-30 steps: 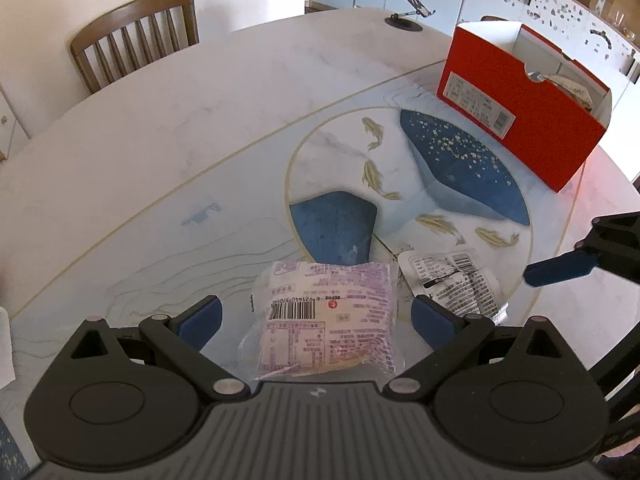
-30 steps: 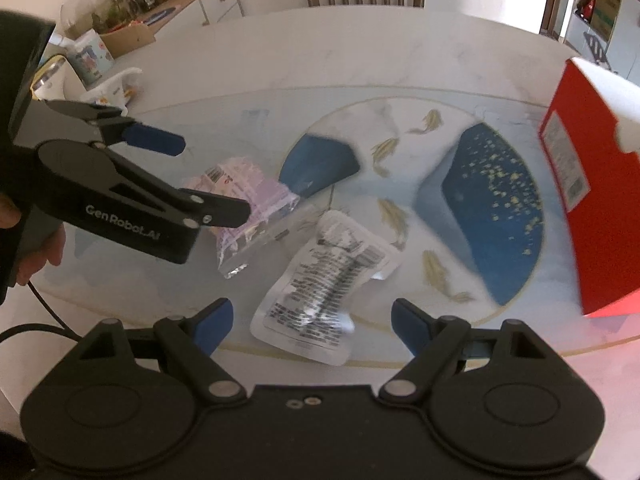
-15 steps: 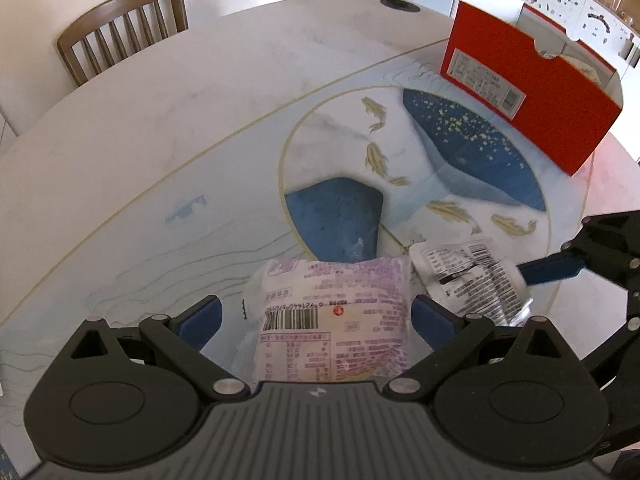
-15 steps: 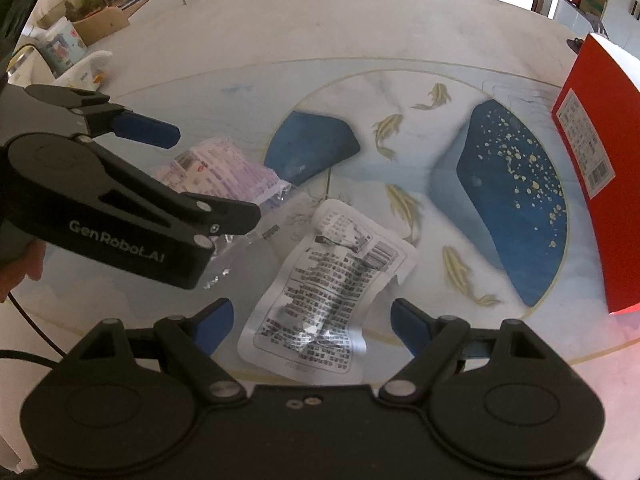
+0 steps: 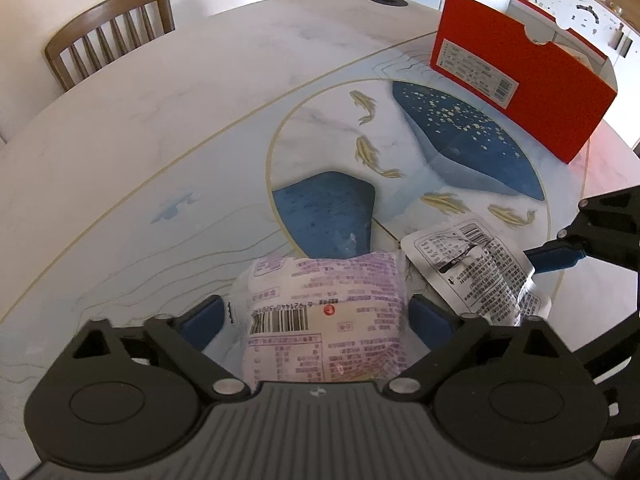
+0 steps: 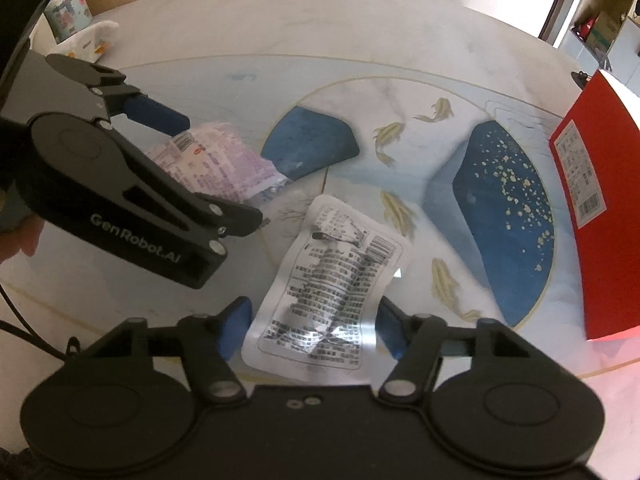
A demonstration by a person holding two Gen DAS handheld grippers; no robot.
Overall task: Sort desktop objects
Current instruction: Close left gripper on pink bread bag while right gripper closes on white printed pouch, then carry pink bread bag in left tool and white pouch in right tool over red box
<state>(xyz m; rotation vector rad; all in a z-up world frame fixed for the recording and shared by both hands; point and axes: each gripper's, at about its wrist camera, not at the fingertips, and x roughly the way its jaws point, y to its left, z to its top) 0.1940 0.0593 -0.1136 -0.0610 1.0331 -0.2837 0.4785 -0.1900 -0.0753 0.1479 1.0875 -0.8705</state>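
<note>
— two packets lie on the round table [image 5: 168, 92], side by side near its front edge. which way do they run?

— the purple-printed packet [image 5: 326, 320] sits between the fingers of the left gripper [image 5: 316, 316], its barcode end toward that camera and its long axis running away from it. the silver-white packet [image 6: 328, 296] lies just beside it on the right, long axis running from the right gripper [image 6: 314, 330] up toward the blue patches on the table, torn-looking top edge at the far end.

— are the grippers closed on them?

— neither. both stand apart, blue pads on either side of each packet with a gap showing; whether any pad touches the wrapper cannot be told.

— anything readable?

— "genrobot.ai" is printed on the left gripper's arm in the right wrist view. digits sit above the purple packet's barcode, upside down and not sure. the silver packet's black text is too small and blurred.

— and the box?

— the red box [image 5: 520, 76] stands well apart at the far right, open top, white label with a barcode on its side.
</note>
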